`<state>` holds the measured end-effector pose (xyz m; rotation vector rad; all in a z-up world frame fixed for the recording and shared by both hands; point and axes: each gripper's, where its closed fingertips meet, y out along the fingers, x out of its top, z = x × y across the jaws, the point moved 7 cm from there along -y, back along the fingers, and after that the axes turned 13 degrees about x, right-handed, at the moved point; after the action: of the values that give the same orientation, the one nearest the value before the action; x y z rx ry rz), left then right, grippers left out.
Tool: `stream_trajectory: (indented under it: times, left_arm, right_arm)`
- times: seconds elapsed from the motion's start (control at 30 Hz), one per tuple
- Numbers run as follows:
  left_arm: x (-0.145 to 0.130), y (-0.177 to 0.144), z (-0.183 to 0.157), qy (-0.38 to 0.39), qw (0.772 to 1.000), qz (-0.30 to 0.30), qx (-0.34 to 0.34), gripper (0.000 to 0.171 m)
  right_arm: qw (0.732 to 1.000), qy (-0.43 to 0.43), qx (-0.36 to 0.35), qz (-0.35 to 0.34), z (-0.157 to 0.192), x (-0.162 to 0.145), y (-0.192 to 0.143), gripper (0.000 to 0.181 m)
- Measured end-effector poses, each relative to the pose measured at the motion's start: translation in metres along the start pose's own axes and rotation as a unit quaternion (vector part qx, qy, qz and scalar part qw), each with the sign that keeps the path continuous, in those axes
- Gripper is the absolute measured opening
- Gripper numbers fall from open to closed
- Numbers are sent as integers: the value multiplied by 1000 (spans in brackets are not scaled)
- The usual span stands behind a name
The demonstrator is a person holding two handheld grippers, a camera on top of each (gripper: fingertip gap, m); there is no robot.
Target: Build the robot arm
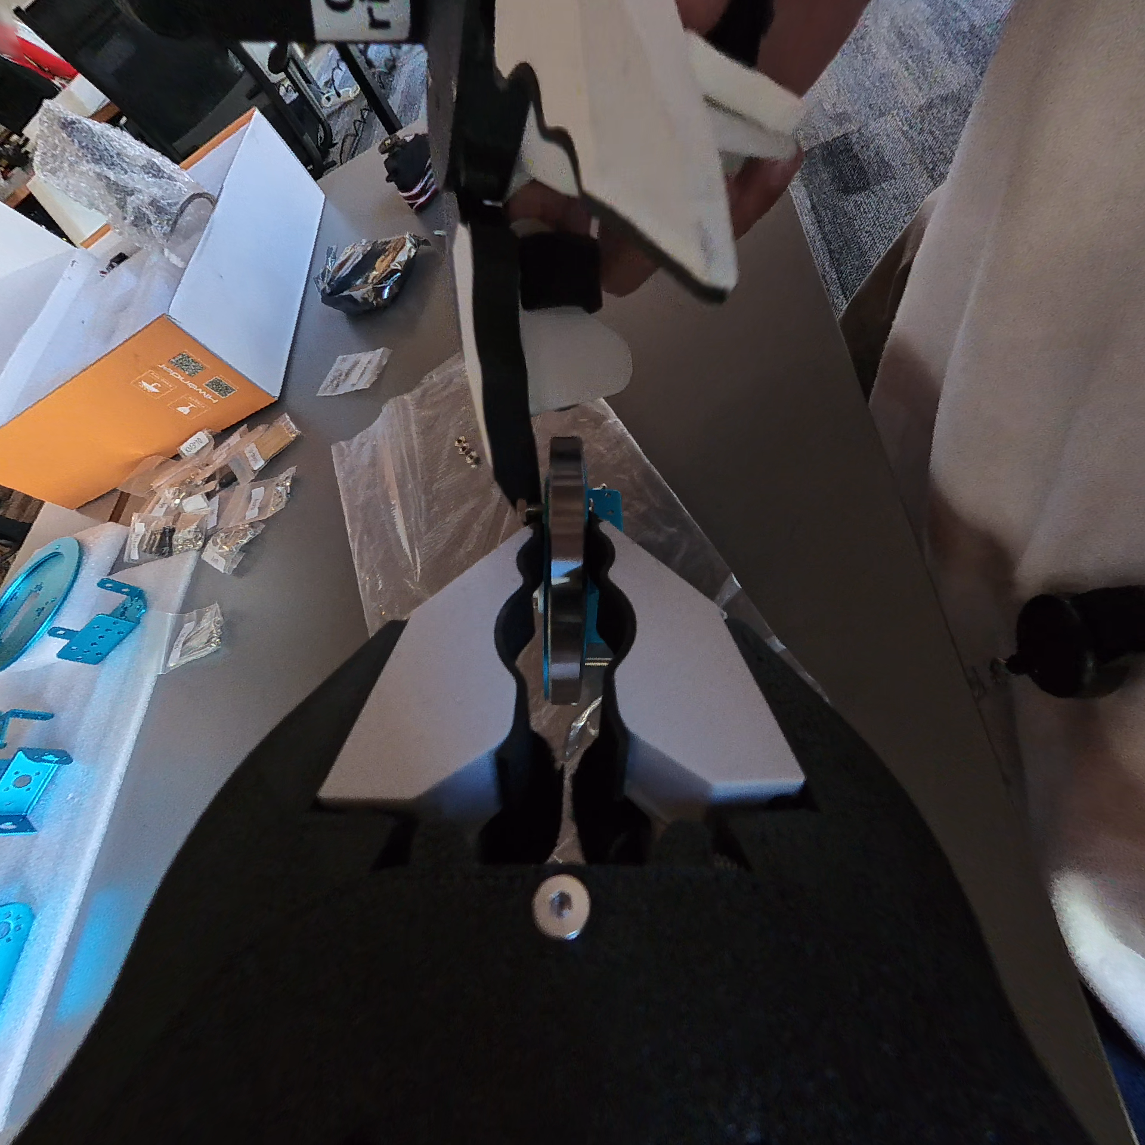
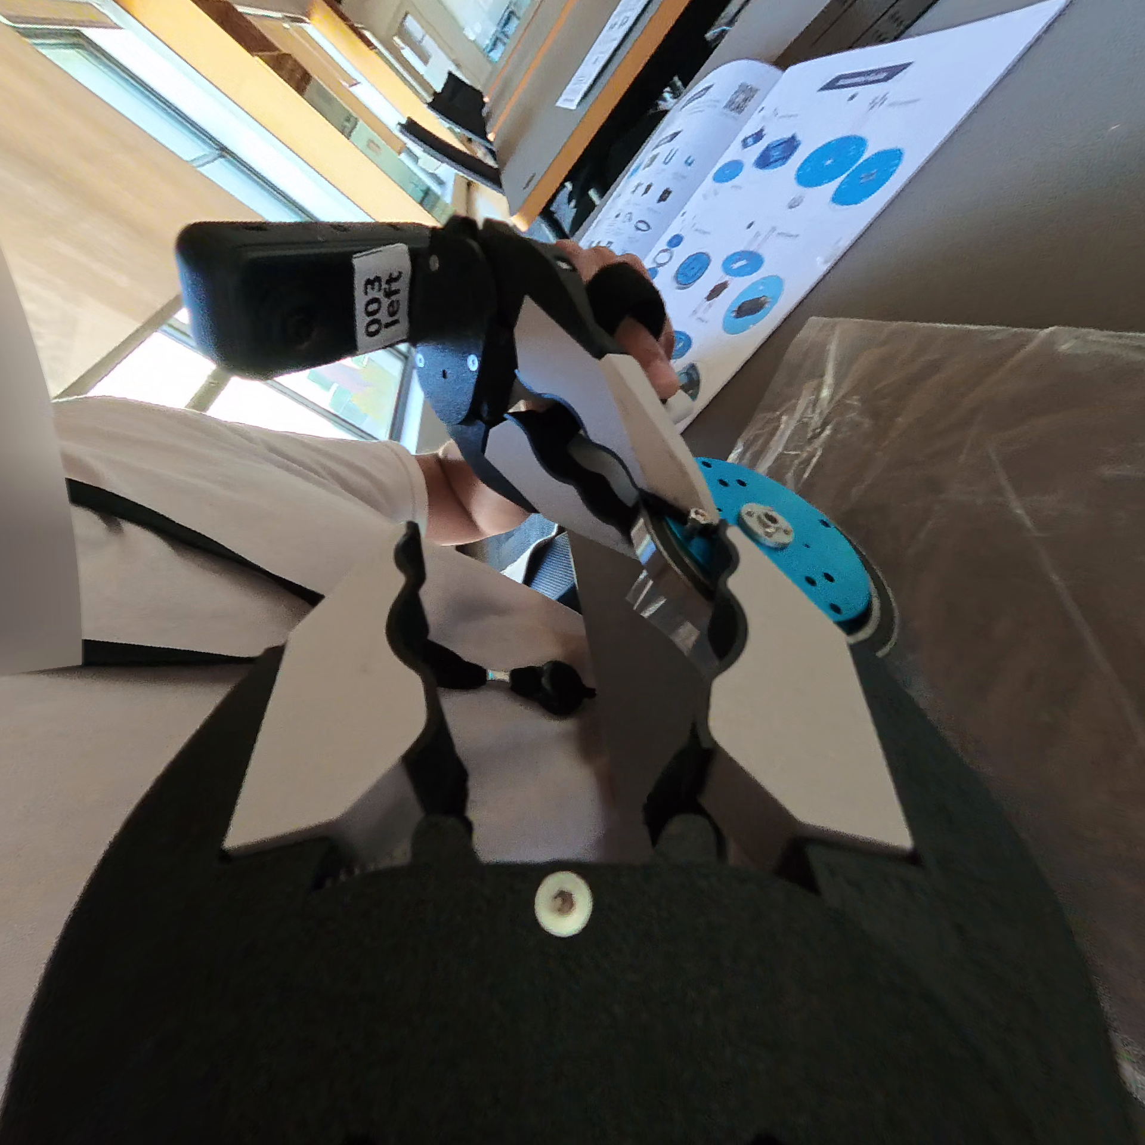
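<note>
Gripping the round blue metal disc with its steel bearing ring (image 1: 565, 576) edge-on, the left tongs (image 1: 565, 557) are clenched on it above the grey desk (image 1: 297, 595). The right tongs (image 2: 570, 551) gape, one finger (image 2: 787, 675) touching the disc. A white printed label (image 2: 381, 297) sits on the left camera.

Bright daylight enters through the windows (image 2: 266, 396), which are blown out. Plastic sheet (image 1: 421, 495) on the worktop (image 1: 297, 607) shows glare. Wide-angle bending warps edges; the sleeve (image 1: 743, 124) is motion-blurred, and near foreground parts look soft.
</note>
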<state>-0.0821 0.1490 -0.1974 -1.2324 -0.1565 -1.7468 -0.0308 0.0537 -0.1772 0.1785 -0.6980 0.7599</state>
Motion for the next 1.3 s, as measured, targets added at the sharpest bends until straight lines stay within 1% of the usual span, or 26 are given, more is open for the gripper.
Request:
stream_trajectory:
  times: [0.03, 0.1, 0.13, 0.2, 0.3, 0.43, 0.5, 0.53, 0.57, 0.63, 0.7, 0.77, 0.83, 0.9, 0.93, 0.97, 1.0, 1.03, 1.1, 1.13, 1.23, 1.3]
  left_arm:
    - [0, 0, 0, 0, 1000, 0, 0, 13]
    - [0, 0, 0, -1, 1000, 0, 1, 13]
    - [0, 0, 0, -2, 1000, 0, 1, 13]
    - [0, 0, 0, -1, 1000, 0, 1, 13]
    - [0, 0, 0, 0, 1000, 0, 0, 13]
    - [0, 0, 0, -1, 1000, 0, 0, 13]
    - [-1, 0, 0, -1, 1000, -1, 0, 13]
    - [-1, -1, 0, -1, 1000, -1, 1, 13]
    - [-1, -1, 0, -2, 1000, -1, 1, 13]
    - [-1, -1, 0, -1, 1000, 0, 1, 13]
    - [0, 0, 0, 1, 1000, 0, 0, 13]
    - [0, 0, 0, 0, 1000, 0, 0, 13]
    - [-1, 0, 0, -1, 1000, 0, 0, 13]
    - [-1, -1, 0, -1, 1000, 0, 0, 13]
    - [-1, -1, 0, -1, 1000, 0, 1, 13]
    - [-1, -1, 0, -2, 1000, -1, 1, 13]
    - [-1, -1, 0, -2, 1000, -1, 1, 13]
    - [-1, -1, 0, -2, 1000, 0, 1, 13]
    - [-1, -1, 0, 0, 1000, 0, 1, 13]
    - [0, -1, -1, 1, 1000, 0, 1, 13]
    - [0, 0, -1, 0, 1000, 0, 0, 13]
    - [0, -1, -1, 0, 1000, -1, -2, 13]
  right_arm:
    - [1000, -2, -1, -2, 2, 0, 0, 93]
    - [1000, -9, -5, 0, 9, 1, -6, 88]
    - [1000, -14, 9, -3, 15, 2, -9, 80]
    - [999, -18, 6, -27, 20, 7, -15, 82]
    - [999, -29, -39, -10, 5, 5, -15, 92]
    - [1000, -5, 2, -3, 3, 1, 0, 96]
    - [1000, -11, -4, -1, 8, 2, -4, 92]
    - [1000, -18, 5, -1, 13, 3, -8, 77]
    - [1000, -20, 15, -17, 18, 6, -13, 74]
    - [999, -26, -3, -35, 18, 11, -19, 80]
    - [999, -28, -27, -17, 8, 8, -17, 88]
    - [1000, -11, -14, -2, 2, 3, -7, 93]
    - [1000, -4, 1, 5, 2, 1, 0, 94]
    - [1000, -8, -1, 4, 8, 2, -3, 94]
    - [1000, -13, 6, 6, 13, 3, -6, 85]
    - [999, -17, 28, -7, 20, 6, -10, 71]
    - [999, -17, 33, -25, 24, 9, -13, 73]
    - [999, -19, 19, -30, 23, 10, -16, 75]
    - [999, -29, -31, -10, 11, 6, -17, 86]
    - [999, -23, -37, -3, 6, 4, -14, 89]
    - [1000, 0, -4, -4, 3, 1, -2, 93]
    - [1000, 1, -1, 5, 7, 0, 0, 95]
